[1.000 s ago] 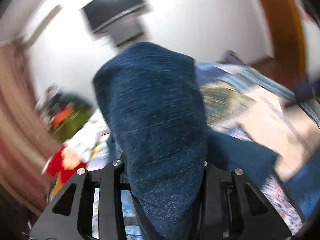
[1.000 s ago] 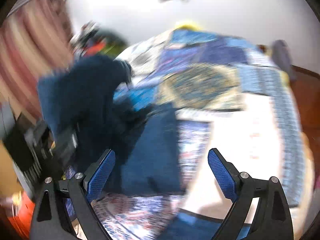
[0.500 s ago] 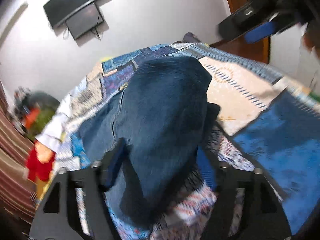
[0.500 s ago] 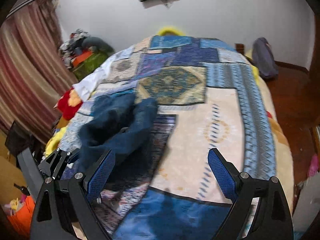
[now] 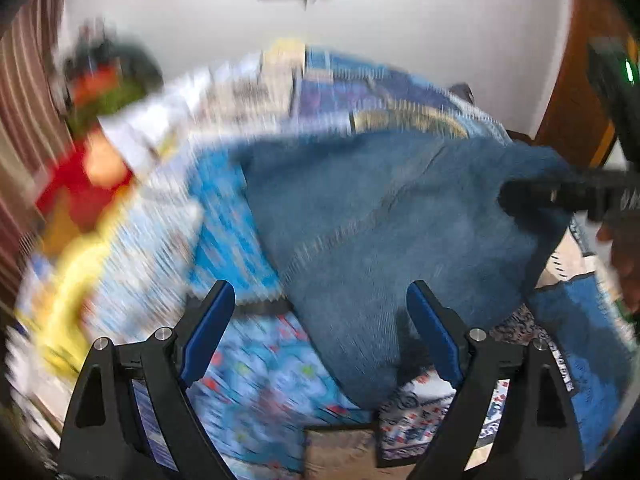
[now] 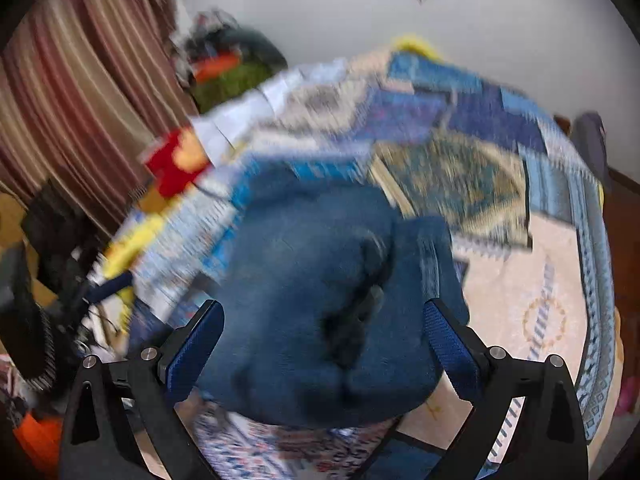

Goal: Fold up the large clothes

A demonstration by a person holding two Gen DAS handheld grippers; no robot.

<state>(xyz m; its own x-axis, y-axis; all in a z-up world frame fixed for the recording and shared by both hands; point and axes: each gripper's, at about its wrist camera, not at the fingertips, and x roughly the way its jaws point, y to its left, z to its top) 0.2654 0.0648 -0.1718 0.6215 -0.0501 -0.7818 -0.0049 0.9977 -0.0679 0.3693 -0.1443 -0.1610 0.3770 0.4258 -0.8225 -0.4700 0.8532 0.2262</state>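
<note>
The dark blue denim garment [image 5: 384,216] has been dropped on the patchwork quilted bed [image 6: 552,280]. Left claw [image 5: 320,332], just opened, and right claw [image 6: 324,340] stand released; a hem must next be regrasped.

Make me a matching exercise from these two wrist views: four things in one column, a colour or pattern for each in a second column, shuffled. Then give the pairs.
Things:
1. jeans
2. curtain
3. bedspread
4. gripper pads

Descriptions:
A. brown and beige vertical stripes
B. patchwork of blue and cream panels
C. bright blue strips on black fingers
D. plain dark blue denim, bunched up

Pairs: 1-D, 2-A, 3-B, 4-C
</note>
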